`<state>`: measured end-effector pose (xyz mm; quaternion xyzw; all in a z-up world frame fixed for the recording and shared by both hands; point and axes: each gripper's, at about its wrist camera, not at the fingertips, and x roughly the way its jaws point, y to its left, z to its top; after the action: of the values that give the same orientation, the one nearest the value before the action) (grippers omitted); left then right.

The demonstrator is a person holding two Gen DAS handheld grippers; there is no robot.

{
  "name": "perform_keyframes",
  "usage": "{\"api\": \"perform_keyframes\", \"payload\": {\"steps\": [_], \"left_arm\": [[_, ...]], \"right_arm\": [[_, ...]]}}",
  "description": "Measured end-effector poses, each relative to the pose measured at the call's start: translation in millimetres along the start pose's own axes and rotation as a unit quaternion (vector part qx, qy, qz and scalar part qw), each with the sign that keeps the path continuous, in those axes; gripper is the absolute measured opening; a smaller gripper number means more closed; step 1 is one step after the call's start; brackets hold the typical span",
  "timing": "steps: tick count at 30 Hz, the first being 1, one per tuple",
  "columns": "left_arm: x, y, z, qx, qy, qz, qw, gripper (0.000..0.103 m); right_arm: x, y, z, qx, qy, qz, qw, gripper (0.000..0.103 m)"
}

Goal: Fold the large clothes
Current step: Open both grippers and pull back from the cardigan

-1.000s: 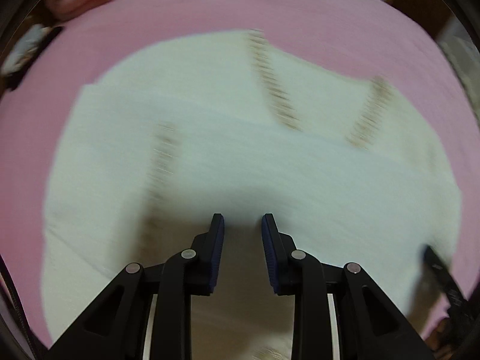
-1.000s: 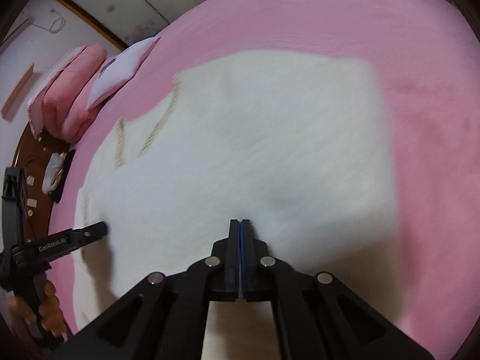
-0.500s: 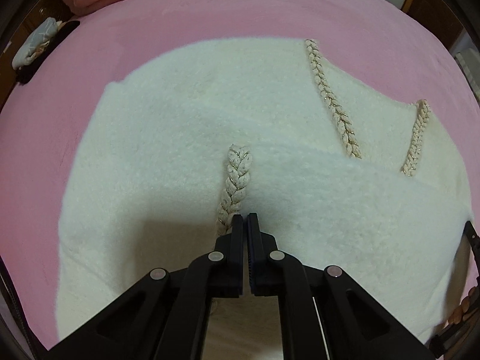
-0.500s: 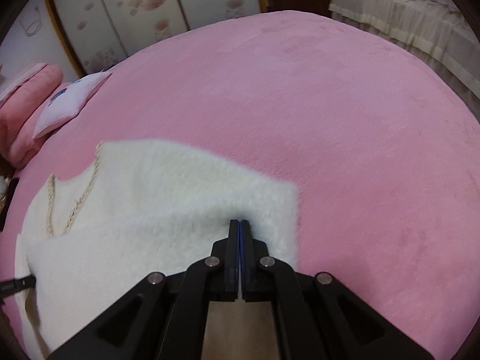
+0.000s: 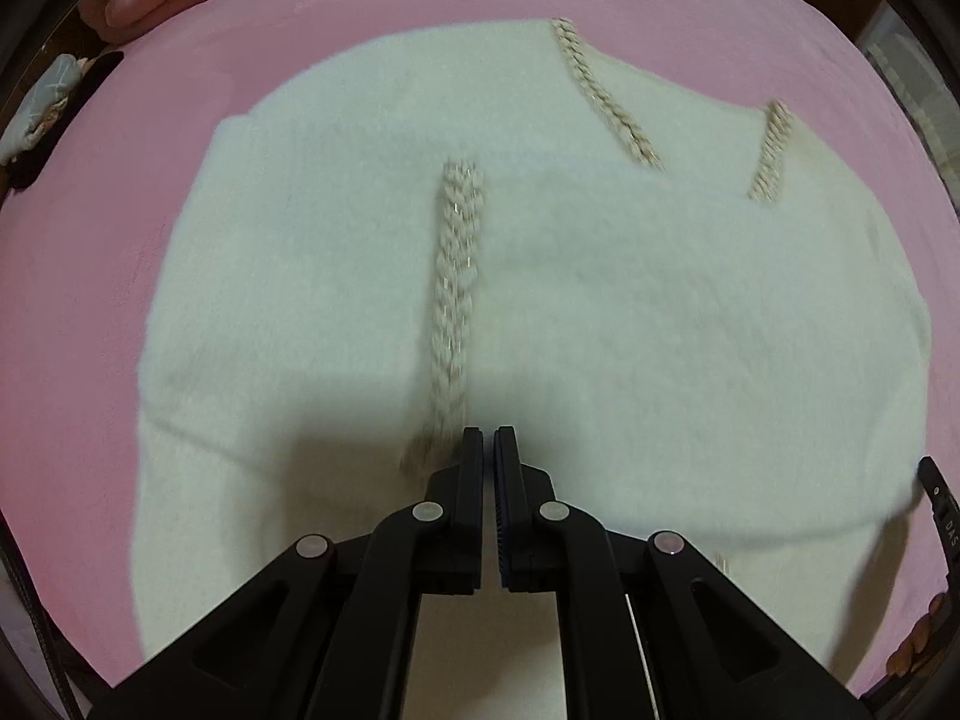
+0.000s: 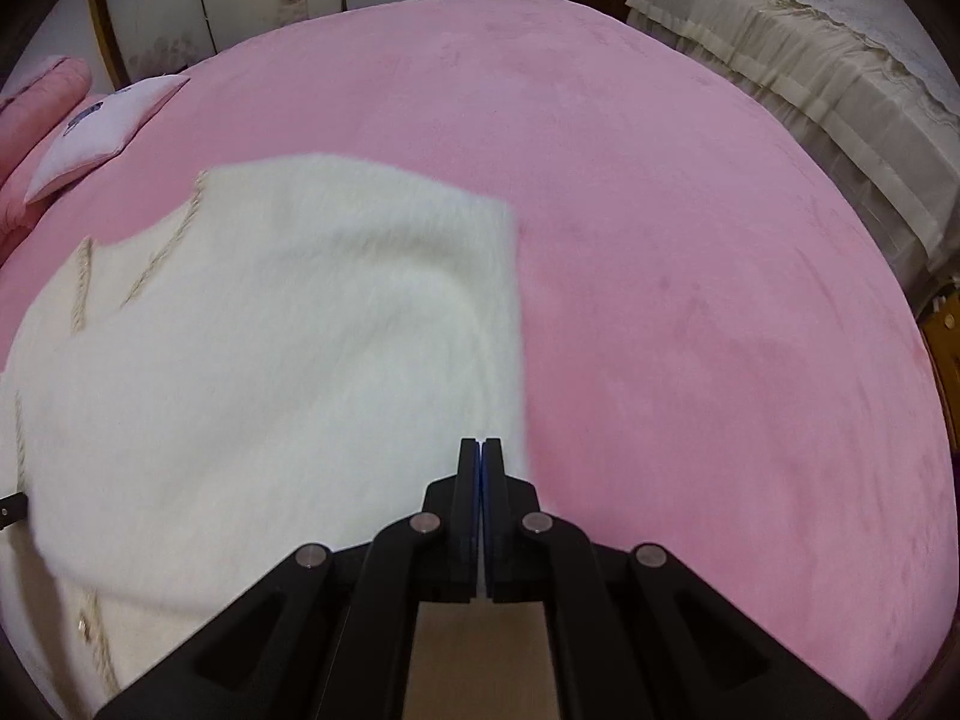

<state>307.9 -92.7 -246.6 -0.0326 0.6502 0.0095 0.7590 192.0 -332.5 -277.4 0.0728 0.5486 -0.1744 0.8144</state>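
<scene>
White fleece, a sweater (image 5: 600, 312) with braided trim (image 5: 456, 276), lies spread on the pink bed (image 6: 690, 240). The left tongs (image 5: 488, 438) are pinched together beside the trim; the right tongs (image 6: 482, 447) are pinched together at the sweater's edge. Whether either grips fleece is unclear.

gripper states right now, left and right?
Left gripper: closed, apparently pinching the white sweater beside its braid trim.
Right gripper: closed at the sweater's edge; a hold cannot be told.
</scene>
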Motion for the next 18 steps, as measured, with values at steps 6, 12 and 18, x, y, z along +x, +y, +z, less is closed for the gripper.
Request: {"api": "perform_keyframes", "payload": {"steps": [6,12,18], "left_arm": [[-19,26,-50,0.007,0.031,-0.006,0.9995,0.005],[-50,64,-101,0.011,0.02,0.01,0.9997,0.006],[-88,66,-162,0.001,0.002,-0.017,0.9999,0.024]], "right_arm": [[-39,22,-65,0.06,0.047,0.016,0.997,0.0],[-59,45,-119,0.078,0.095,0.038,0.992,0.002],[-93,48,-157,0.093,0.105,0.073,0.987,0.002]]}}
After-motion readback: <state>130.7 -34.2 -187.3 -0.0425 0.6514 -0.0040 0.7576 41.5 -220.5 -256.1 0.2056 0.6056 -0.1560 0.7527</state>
